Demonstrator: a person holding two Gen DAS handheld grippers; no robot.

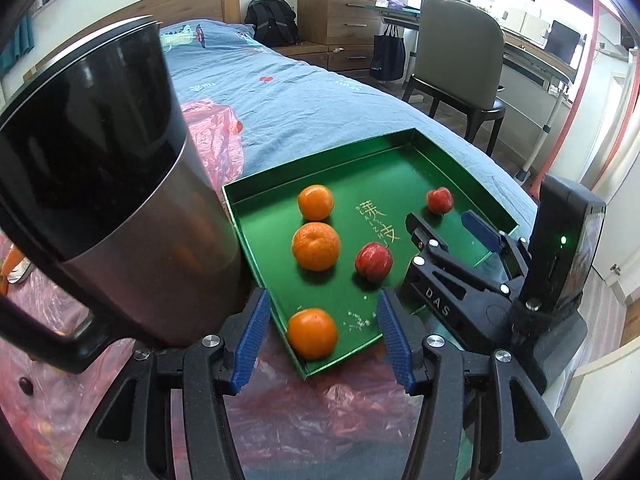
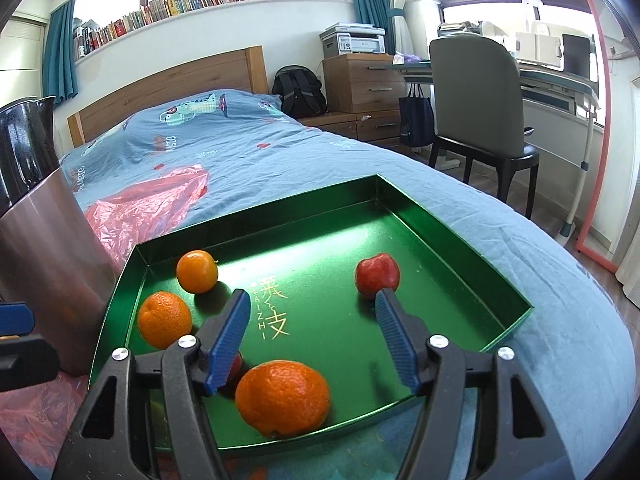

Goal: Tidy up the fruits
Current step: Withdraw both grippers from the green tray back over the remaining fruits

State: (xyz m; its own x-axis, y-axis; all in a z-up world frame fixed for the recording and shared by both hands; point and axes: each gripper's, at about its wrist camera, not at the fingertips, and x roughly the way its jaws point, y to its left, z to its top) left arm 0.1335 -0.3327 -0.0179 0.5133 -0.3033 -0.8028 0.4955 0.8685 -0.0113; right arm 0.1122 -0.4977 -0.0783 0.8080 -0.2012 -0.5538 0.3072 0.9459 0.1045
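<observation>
A green tray point(image 2: 460, 240) sits on the bed point(image 2: 280, 160). Three oranges point(image 2: 282, 398) and two red apples point(image 2: 377, 274) lie in it. The right gripper point(image 2: 310, 340) hangs over the tray, jaws wide apart and empty. The left gripper point(image 1: 320, 340) has jaws partly apart, holding nothing, beside a big dark jug point(image 1: 120, 200).

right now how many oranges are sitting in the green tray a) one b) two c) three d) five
c: the left wrist view shows three oranges lying along one side of the green tray, with two red fruits beside them.
</observation>
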